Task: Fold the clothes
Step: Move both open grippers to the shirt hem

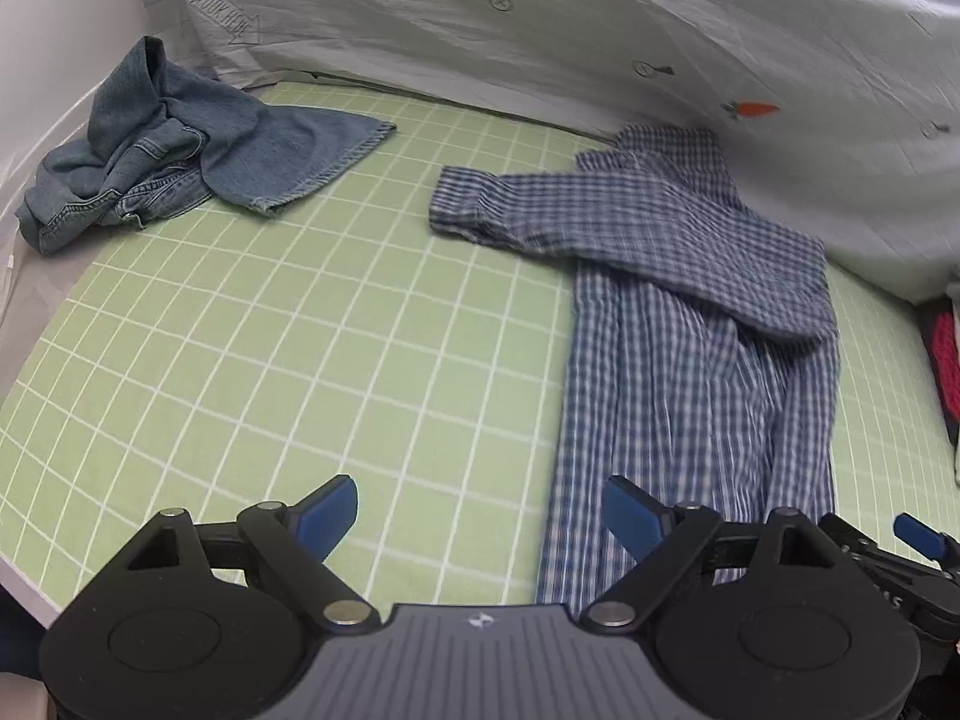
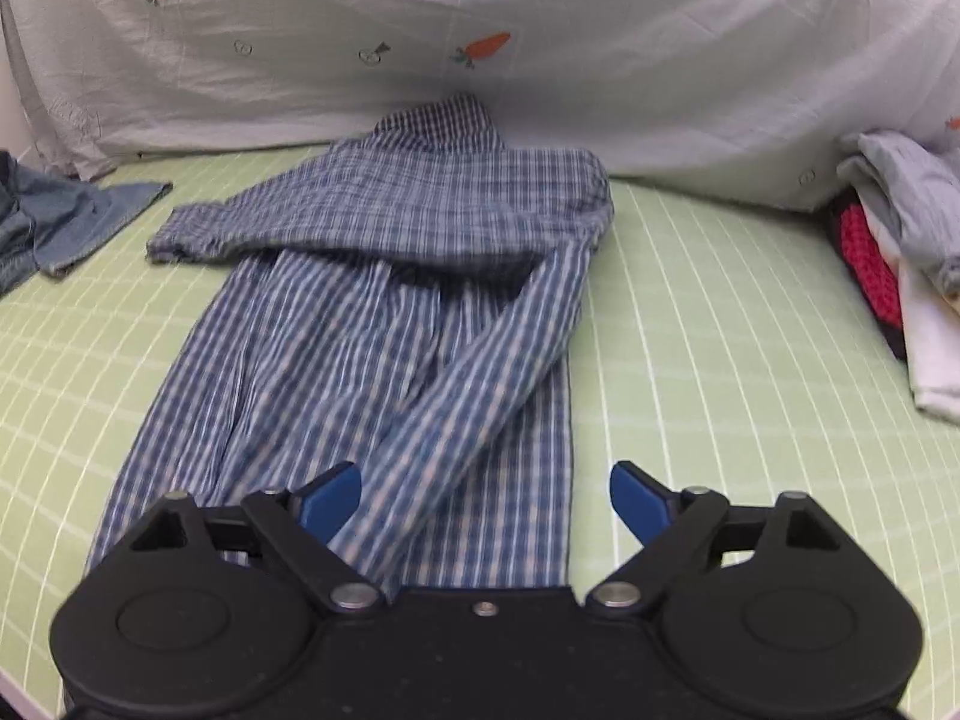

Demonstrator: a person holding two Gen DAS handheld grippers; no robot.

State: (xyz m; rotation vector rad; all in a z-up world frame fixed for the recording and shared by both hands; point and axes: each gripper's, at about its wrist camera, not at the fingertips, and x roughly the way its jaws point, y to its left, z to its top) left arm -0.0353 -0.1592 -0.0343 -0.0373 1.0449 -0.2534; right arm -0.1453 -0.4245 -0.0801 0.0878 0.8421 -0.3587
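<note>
Left gripper (image 1: 480, 516) spread wide, nothing pinched, hovering over the green grid mat (image 1: 270, 360) just beside the shirt's (image 1: 690, 360) hem. Right gripper (image 2: 486, 501) wide open too, over the shirt's lower end, one sleeve (image 2: 492, 372) running diagonally down between the fingers, not clamped. Shirt flat, partly folded, other sleeve across the top. Jeans (image 1: 180, 144) crumpled far left. Clothes pile (image 2: 900, 264) far right, against the white sheet (image 2: 600, 60).
</note>
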